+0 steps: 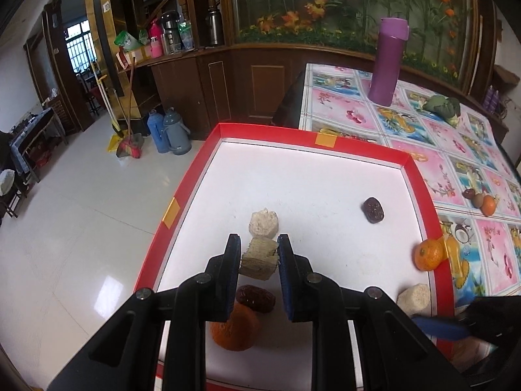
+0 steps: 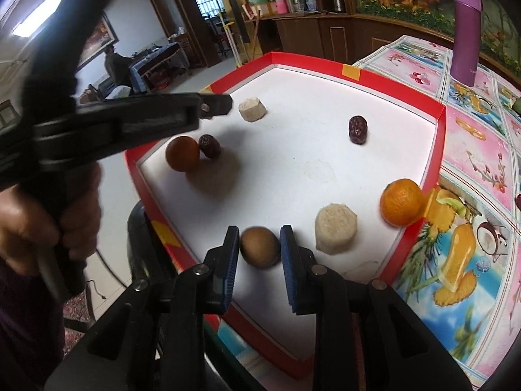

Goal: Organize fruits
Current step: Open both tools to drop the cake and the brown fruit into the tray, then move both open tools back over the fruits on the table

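A red-rimmed white tray point(image 1: 420, 182) holds fruits. My left gripper point(image 1: 259, 249) is shut on a beige sugarcane chunk point(image 1: 259, 257), held above the tray. Below it lie another sugarcane chunk point(image 1: 263, 223), a red date point(image 1: 255, 298) and an orange point(image 1: 234, 329). A second date point(image 1: 373, 210), an orange point(image 1: 428, 255) and a sugarcane chunk point(image 1: 415, 299) lie to the right. My right gripper point(image 2: 259, 239) is shut on a brown kiwi point(image 2: 260, 246) low over the tray's near edge point(image 2: 436, 137). Nearby are a sugarcane chunk point(image 2: 335, 233) and an orange point(image 2: 402, 207).
A purple bottle point(image 1: 387, 62) stands on the flowered tablecloth point(image 1: 456, 150) behind the tray. A green vegetable point(image 1: 443, 106) and a small fruit pile point(image 1: 483, 200) lie on the cloth at right. The floor drops away left of the tray.
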Available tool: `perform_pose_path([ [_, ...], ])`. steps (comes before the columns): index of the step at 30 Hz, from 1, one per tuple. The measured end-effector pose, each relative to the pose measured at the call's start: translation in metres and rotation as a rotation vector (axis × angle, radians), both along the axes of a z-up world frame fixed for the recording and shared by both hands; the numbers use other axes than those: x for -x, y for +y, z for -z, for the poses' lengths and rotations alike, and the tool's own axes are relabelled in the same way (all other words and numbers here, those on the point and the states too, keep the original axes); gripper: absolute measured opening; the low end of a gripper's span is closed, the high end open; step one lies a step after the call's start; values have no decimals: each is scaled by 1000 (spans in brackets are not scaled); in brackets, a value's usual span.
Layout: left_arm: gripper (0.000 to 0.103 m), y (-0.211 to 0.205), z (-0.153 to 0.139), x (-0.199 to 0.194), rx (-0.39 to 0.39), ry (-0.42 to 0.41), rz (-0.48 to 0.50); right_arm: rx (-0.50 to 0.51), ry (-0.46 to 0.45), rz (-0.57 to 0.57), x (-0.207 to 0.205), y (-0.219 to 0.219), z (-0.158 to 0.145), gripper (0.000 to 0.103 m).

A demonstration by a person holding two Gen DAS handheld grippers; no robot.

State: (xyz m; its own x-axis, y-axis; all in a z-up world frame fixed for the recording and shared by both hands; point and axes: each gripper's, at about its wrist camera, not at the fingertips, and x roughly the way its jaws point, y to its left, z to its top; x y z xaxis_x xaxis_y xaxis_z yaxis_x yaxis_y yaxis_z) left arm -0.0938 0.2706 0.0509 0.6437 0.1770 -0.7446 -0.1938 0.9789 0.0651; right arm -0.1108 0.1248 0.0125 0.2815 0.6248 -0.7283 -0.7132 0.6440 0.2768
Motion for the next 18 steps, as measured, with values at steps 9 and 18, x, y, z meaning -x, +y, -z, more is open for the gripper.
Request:
perform_pose_path([
  [9,53,-19,-4,-6,-19,14,-24,-159,-59,147,-15,-85,-29,42],
  [18,57,-71,-25,-10,-18,-32,68,-128,-85,416,-49,-192,-25,43],
])
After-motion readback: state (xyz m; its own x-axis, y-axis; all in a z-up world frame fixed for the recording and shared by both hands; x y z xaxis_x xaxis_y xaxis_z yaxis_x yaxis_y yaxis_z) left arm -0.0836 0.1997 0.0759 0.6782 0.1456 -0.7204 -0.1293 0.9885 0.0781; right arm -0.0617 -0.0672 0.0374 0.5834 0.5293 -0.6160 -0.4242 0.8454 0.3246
